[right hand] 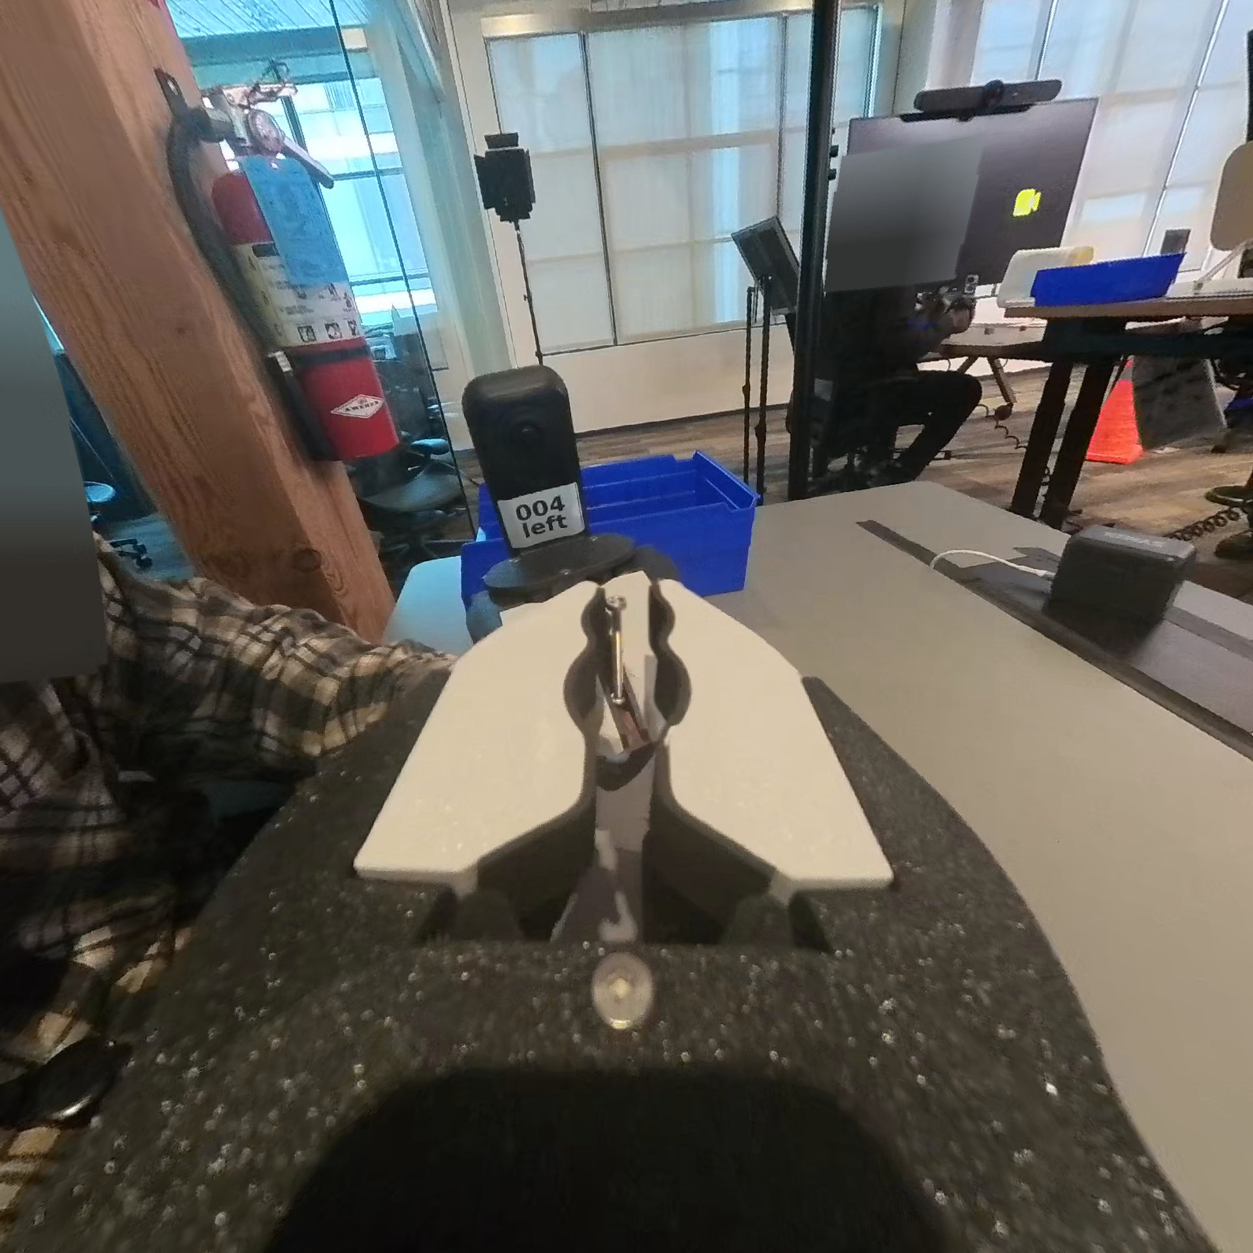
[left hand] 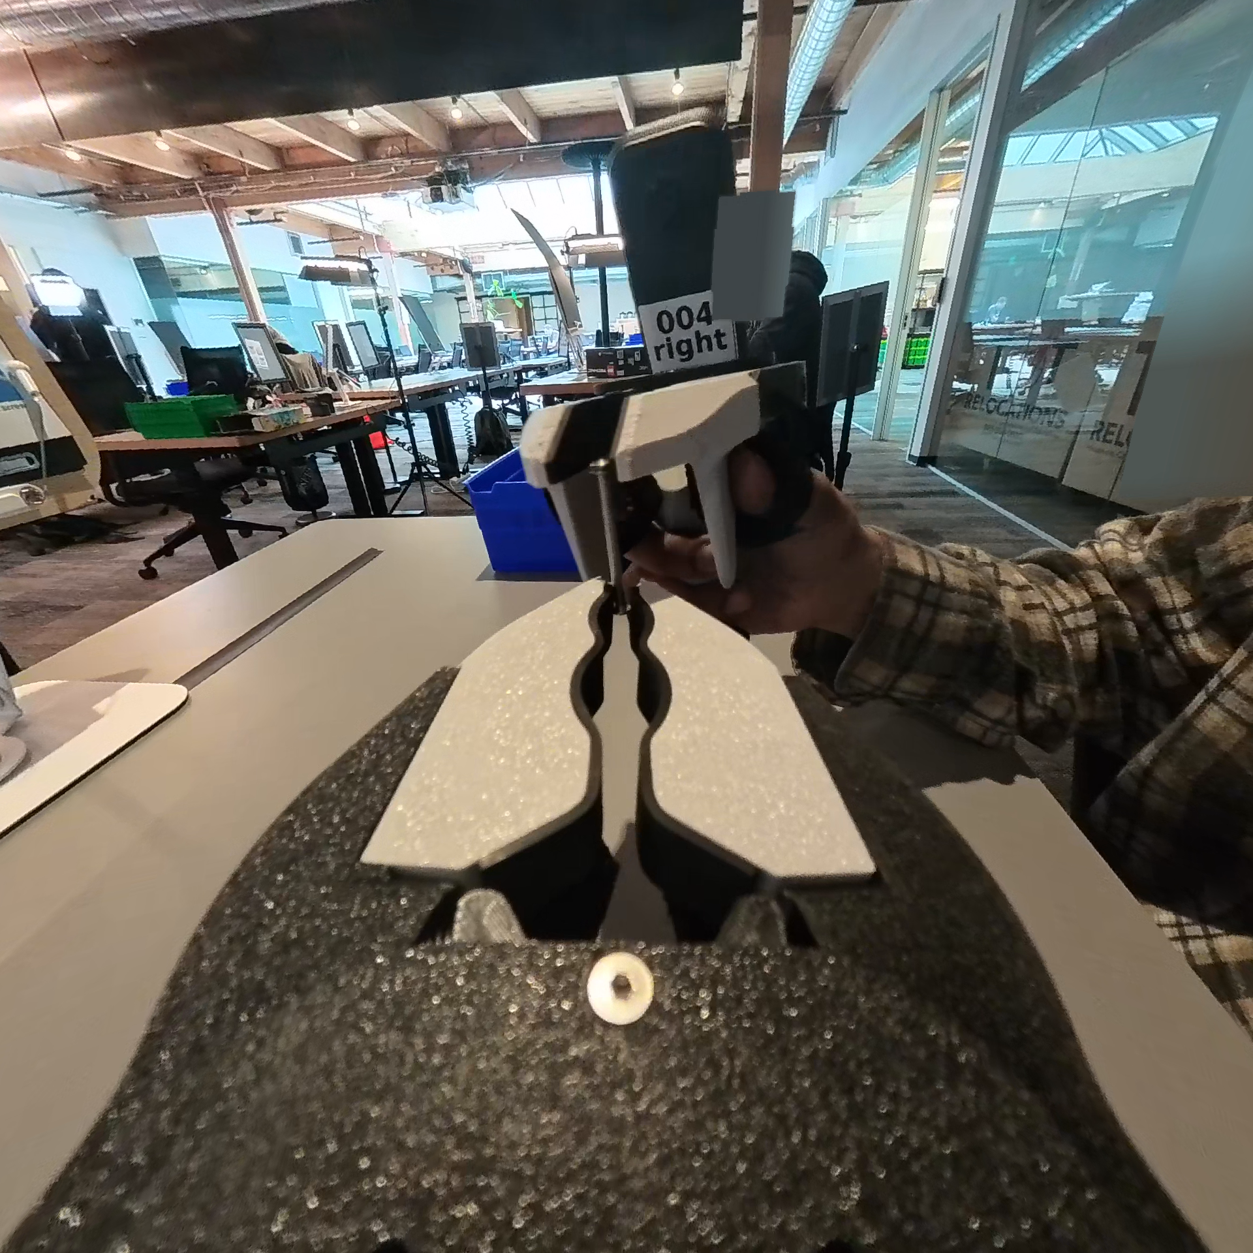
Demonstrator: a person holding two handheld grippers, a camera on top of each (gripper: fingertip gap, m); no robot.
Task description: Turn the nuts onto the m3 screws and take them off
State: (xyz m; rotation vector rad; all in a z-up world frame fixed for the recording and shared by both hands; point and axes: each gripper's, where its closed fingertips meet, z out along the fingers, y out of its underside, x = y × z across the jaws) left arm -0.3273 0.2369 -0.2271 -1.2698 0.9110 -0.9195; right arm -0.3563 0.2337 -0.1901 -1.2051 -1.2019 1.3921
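Grey table (left hand: 203, 780), blue bin (right hand: 651, 502), open-plan office, wooden beams.

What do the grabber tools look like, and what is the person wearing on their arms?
Each grabber has two flat white fingers with wavy black inner edges, on a speckled black body with one pale round screw head. A black camera with a white label stands on top. The sleeves are checked flannel in brown, cream and black.
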